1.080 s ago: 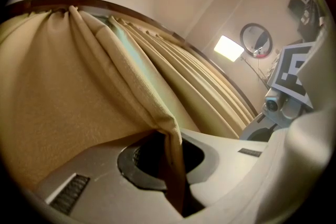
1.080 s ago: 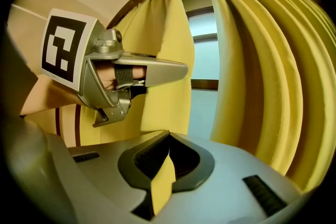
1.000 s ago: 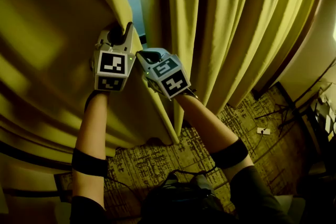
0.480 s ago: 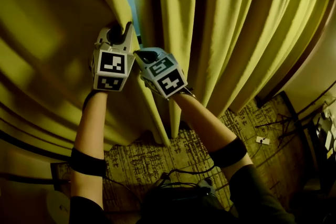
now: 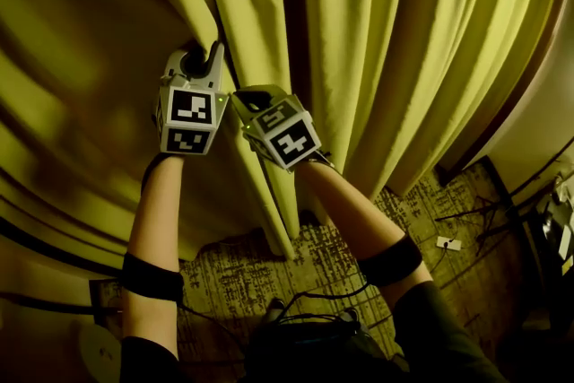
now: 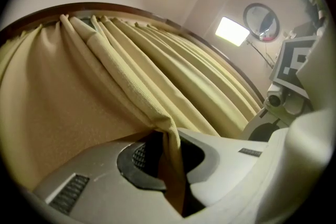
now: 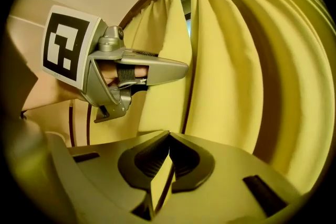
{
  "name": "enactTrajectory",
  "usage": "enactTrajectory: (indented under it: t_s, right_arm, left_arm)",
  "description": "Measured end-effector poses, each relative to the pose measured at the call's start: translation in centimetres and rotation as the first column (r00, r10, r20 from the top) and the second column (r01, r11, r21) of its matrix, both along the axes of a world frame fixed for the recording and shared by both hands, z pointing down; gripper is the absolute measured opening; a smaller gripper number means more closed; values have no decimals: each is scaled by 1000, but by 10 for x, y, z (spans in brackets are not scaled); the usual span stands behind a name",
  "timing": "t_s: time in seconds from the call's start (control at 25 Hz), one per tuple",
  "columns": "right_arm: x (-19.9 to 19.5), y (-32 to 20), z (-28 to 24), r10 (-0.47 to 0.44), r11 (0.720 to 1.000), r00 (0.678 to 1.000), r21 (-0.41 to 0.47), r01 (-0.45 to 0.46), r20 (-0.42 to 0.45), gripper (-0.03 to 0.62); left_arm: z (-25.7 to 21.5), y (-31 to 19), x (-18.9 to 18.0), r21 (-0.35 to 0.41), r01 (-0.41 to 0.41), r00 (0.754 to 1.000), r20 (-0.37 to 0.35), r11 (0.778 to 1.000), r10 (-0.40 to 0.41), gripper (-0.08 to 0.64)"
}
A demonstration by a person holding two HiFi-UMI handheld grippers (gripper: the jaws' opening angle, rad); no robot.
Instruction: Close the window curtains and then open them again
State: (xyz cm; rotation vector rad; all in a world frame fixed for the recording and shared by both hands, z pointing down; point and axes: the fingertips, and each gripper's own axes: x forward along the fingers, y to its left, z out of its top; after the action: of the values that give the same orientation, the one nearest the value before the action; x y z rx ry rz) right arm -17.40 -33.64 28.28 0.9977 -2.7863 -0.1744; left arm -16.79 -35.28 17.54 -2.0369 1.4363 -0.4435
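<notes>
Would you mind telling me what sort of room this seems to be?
Probably a furnished room, perhaps a bedroom or hotel room: floor-length yellow curtains, a patterned carpet below them, and a lit lamp.

Patterned carpet (image 5: 235,275), white box (image 5: 448,243) (cables (image 5: 502,213) beside)

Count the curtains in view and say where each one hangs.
2. The left curtain hangs at the left, its edge pinched in the left gripper; the right curtain hangs beside it, its edge pinched in the right gripper. More may lie out of view.
</notes>
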Motion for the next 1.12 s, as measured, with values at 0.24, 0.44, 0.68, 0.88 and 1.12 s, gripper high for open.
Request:
enactTrajectory:
  t_s: [0.24,0.44,0.68,0.88,1.12]
  right_arm:
    - [63,-3,4,48,999,999,-9,-48,19,5]
    - [117,-6,10,106,994,994,-23,-106,22,5]
    - [177,3,7,140,990,989,-23,-140,35,5]
    - [190,26,0,112,994,993,-16,-111,45,5]
    - [201,54,9,55,998,998,-8,-55,38,5]
  left_arm:
    - [0,-8,70,16,-43,999,29,999,43,32]
    - [4,-15,131,9,-97,994,48,995,97,32]
    - [4,0,183,-53,-125,992,-25,991,124,32]
    - [2,16,174,-42,-69,994,-82,997,65,37]
    - [7,41,139,-93,38,971,-233,995,-59,49]
